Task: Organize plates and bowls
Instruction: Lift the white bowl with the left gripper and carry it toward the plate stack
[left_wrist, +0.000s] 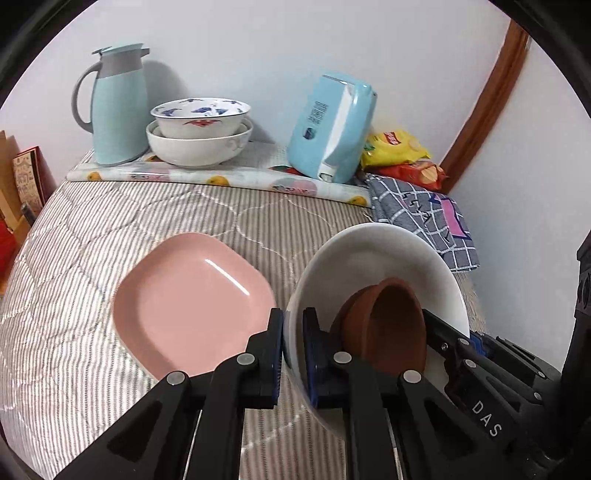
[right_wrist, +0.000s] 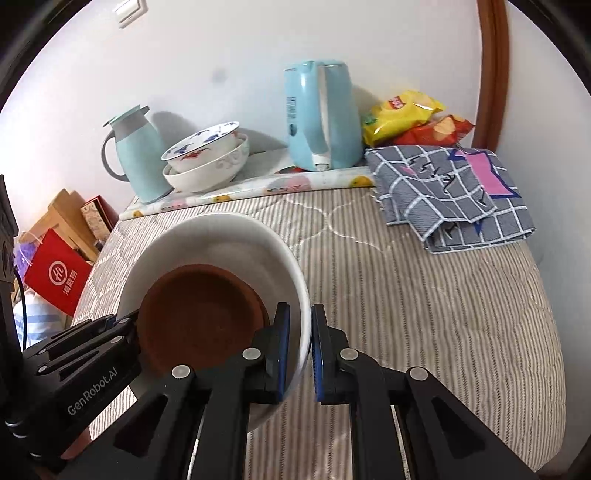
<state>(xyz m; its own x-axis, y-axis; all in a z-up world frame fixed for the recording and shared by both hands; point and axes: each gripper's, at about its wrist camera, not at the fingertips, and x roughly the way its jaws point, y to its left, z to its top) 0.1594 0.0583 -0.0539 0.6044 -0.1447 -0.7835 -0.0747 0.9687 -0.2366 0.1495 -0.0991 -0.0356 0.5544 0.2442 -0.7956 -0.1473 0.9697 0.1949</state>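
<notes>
Above striped bedding, both grippers' downward-tilted jaws clamp white bowl (left_wrist: 369, 254) rim oppositely.

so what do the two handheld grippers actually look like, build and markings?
Both are black linkage frames with silver round pivot pins and blue ribbed pads on the fingers. In the left wrist view the right gripper carries white "DAS" lettering; in the right wrist view the left gripper reads "GenRobot.AI". A dark cable runs at that view's left edge. No hands or sleeves visible.
</notes>
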